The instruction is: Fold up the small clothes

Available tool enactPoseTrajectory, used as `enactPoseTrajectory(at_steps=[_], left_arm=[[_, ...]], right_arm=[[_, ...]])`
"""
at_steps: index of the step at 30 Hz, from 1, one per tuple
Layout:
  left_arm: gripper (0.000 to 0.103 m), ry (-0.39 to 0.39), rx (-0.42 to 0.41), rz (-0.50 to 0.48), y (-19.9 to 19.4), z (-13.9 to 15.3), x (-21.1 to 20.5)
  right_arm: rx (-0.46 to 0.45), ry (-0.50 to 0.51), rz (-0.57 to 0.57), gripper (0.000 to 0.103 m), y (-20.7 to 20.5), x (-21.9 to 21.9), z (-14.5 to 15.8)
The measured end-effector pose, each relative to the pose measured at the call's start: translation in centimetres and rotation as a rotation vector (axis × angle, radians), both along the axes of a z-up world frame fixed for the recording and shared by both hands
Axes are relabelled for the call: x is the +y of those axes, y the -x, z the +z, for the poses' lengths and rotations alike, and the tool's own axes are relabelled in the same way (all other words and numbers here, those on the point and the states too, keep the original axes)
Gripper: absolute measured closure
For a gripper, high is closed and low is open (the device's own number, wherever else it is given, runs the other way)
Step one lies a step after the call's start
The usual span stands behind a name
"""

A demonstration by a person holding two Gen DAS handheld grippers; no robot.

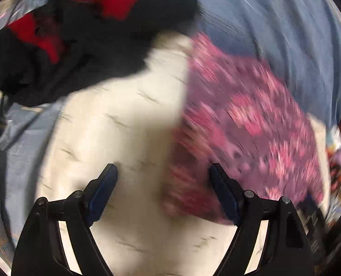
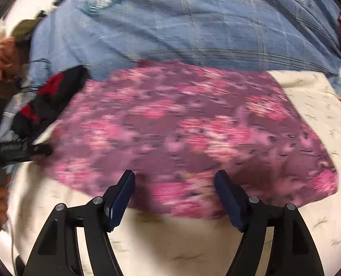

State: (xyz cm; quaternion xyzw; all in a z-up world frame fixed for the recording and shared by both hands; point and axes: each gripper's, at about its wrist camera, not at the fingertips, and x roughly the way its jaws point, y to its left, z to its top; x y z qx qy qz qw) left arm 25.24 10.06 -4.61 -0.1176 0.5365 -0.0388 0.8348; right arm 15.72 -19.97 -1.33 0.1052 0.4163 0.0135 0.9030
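In the left wrist view, the pink cloth [image 1: 246, 124] was seen spread on the cream sheet [image 1: 115, 124], lying ahead and to the right of the left gripper [image 1: 163, 172], its near left edge between the tips. The jaws were held wide apart, with nothing gripped. A black-and-red garment [image 1: 78, 41] was seen well off to the upper left. In the right wrist view, the cloth [image 2: 188, 124] was seen lying straight ahead, long axis running left to right. The right gripper [image 2: 175, 179] was spread equally wide and empty over the near hem; contact could not be judged through blur. The right gripper was judged better centred.
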Motion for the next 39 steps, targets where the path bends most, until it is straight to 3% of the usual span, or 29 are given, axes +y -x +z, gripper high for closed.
enactPoseTrajectory(at_steps=[3,6,13,17,18,19,20,26,29,30,31,33,34,35,39], left_arm=[[0.021,0.029,0.038,0.052,-1.2,0.3,3.1],[0.021,0.065,0.062,0.074,-2.5,0.4,5.1],[0.021,0.133,0.102,0.031,-6.7,-0.1,5.0],[0.021,0.209,0.139,-0.026,-9.9,-0.2,3.3],[0.021,0.238,0.157,-0.049,-10.9,-0.4,2.6],[0.021,0.254,0.17,-0.067,-11.7,-0.6,1.9],[0.021,0.264,0.187,-0.087,-12.6,-0.9,1.1],[0.019,0.166,0.232,-0.221,-17.0,-2.3,-5.0],[0.02,0.198,0.259,-0.306,-17.4,-2.3,-6.9],[0.033,0.215,0.271,-0.317,-17.4,-2.3,-7.3],[0.06,0.222,0.283,-0.325,-17.3,-2.3,-7.8],[0.084,0.212,0.297,-0.325,-16.9,-2.1,-8.1],[0.092,0.195,0.282,-0.309,-16.7,-1.6,-8.1],[0.092,0.19,0.271,-0.302,-16.5,-1.2,-8.2],[0.094,0.191,0.192,-0.296,-15.3,2.6,-9.1]], right_arm=[[-0.003,-0.01,0.11,0.028,-0.2,3.6,0.4],[0.006,0.052,0.256,0.029,-0.7,8.7,0.2],[-0.037,0.407,0.518,0.028,-2.7,20.8,-1.1],[-0.101,0.565,0.524,0.031,-4.5,23.7,-1.1],[-0.109,0.583,0.522,0.044,-4.9,23.9,-1.2],[-0.103,0.576,0.519,0.063,-5.3,23.8,-1.4],[-0.091,0.556,0.52,0.066,-5.5,23.5,-1.5],[-0.123,0.558,0.518,0.066,-5.0,23.6,-1.8],[-0.123,0.532,0.52,0.066,-5.3,23.3,-1.8],[-0.122,0.522,0.521,0.066,-5.5,23.4,-1.8],[-0.118,0.508,0.522,0.066,-5.6,23.3,-1.7],[-0.115,0.464,0.522,0.07,-6.0,22.7,-1.4],[-0.117,0.429,0.514,0.084,-6.1,22.1,-1.1],[-0.121,0.404,0.504,0.092,-6.2,21.7,-0.8],[-0.167,0.236,0.404,0.093,-6.5,17.6,1.0]])
